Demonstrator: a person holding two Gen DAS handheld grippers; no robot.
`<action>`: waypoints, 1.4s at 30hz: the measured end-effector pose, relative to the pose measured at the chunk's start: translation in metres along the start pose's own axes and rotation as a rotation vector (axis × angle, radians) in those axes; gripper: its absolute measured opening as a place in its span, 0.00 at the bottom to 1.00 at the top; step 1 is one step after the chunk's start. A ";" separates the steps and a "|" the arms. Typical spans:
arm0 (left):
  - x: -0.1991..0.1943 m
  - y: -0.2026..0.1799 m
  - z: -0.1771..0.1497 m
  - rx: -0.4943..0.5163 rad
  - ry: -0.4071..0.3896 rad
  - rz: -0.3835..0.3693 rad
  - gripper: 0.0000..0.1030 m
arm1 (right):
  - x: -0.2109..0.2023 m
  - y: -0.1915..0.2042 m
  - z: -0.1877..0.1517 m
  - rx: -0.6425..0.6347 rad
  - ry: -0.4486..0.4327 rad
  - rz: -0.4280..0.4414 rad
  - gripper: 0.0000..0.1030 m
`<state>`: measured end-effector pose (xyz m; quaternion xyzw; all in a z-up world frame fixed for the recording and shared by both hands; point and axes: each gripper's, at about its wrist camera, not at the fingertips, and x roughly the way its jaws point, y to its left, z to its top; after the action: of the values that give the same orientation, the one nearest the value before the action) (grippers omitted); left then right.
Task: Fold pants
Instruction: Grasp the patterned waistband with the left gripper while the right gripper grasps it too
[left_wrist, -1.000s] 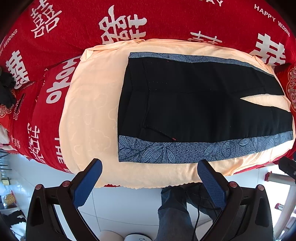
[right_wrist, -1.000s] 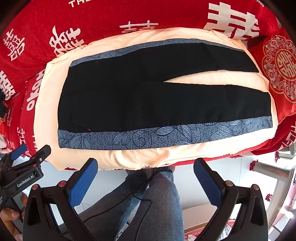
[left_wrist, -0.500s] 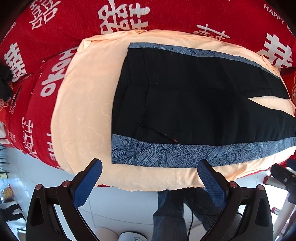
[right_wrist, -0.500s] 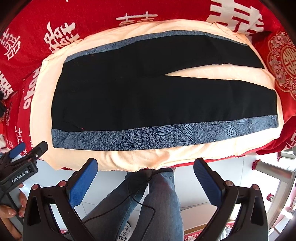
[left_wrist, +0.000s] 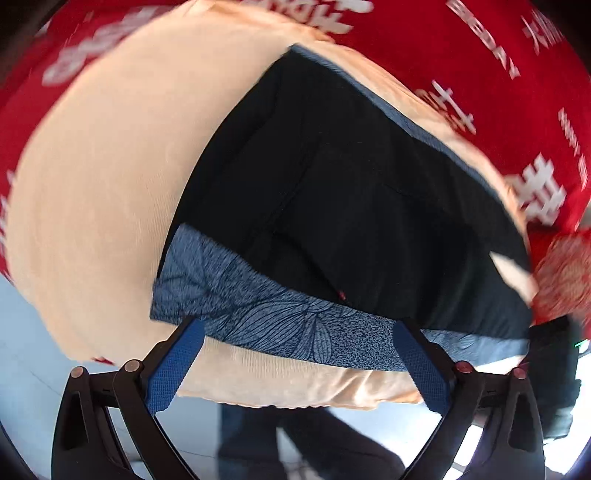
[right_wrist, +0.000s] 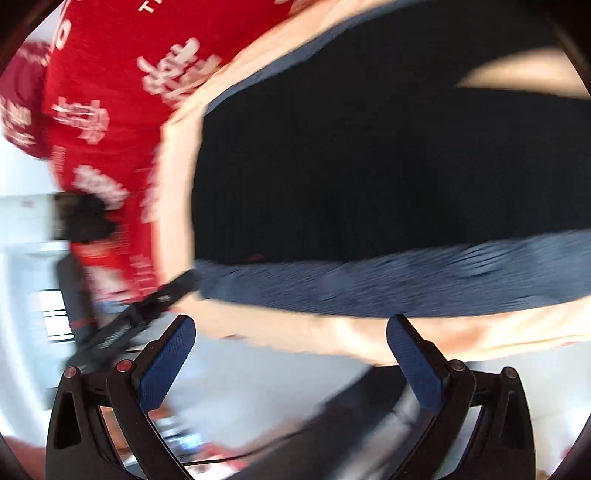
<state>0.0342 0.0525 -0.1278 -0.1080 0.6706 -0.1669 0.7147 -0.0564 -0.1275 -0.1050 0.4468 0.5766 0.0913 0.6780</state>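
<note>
Both claws dropped toward pants (left_wrist: 369, 206) on bed (left_wrist: 92, 206): left claw (left_wrist: 295, 354) wide, closing, empty; right claw (right_wrist: 291, 354) wide, empty; limp fabric, pinch blue side stripe (left_wrist: 258, 314).

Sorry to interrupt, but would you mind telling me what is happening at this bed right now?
A person holds a pair of tongs in each hand over black pants with a blue leaf-patterned side stripe, spread flat on a peach cloth over a red bedcover with white lettering. The left tongs are at the near striped edge by the waistband, their jaws closing with nothing pinched between them. The right tongs are open, holding nothing. No fold is made yet.
</note>
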 end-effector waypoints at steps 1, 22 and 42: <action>0.002 0.008 -0.002 -0.023 0.004 -0.010 0.95 | 0.013 -0.004 -0.003 0.008 0.022 0.045 0.89; 0.044 -0.001 0.011 -0.157 0.025 -0.256 0.60 | 0.030 -0.022 -0.007 0.062 -0.045 0.360 0.09; 0.050 -0.010 0.024 -0.033 0.106 -0.172 0.33 | -0.026 -0.187 -0.050 0.501 -0.358 0.407 0.27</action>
<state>0.0596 0.0229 -0.1682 -0.1678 0.6985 -0.2222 0.6592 -0.1814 -0.2284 -0.2168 0.7133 0.3527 0.0006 0.6056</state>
